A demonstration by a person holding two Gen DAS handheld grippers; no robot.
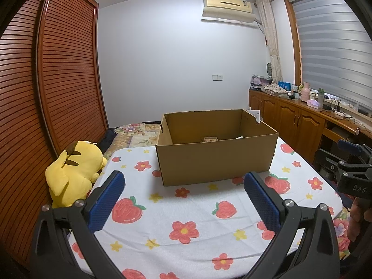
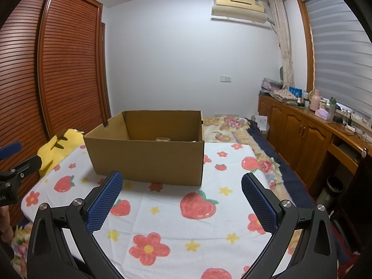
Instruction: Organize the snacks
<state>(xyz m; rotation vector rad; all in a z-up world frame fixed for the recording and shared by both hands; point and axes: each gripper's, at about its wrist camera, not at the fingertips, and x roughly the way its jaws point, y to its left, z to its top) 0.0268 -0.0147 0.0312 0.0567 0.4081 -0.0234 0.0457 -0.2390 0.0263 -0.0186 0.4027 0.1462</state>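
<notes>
1. brown box [image 1: 216, 155] sits open on the strawberry cloth [image 1: 186, 209], a small snack [image 1: 210, 139] inside.
2. left tongs [image 1: 183, 183] are wide apart, holding nothing.
3. right tongs [image 2: 181, 183] are wide apart too.

This is a bedroom in a home. A bed with a flowered quilt [image 2: 232, 125] runs along a slatted wooden wardrobe [image 1: 65, 69], and a yellow plush toy [image 1: 74, 174] lies beside it. An air conditioner [image 1: 227, 5] hangs on the white wall. Low wooden cabinets [image 2: 302, 137] under a window with striped blinds [image 1: 332, 53] hold bottles, folded cloth and chargers.
</notes>
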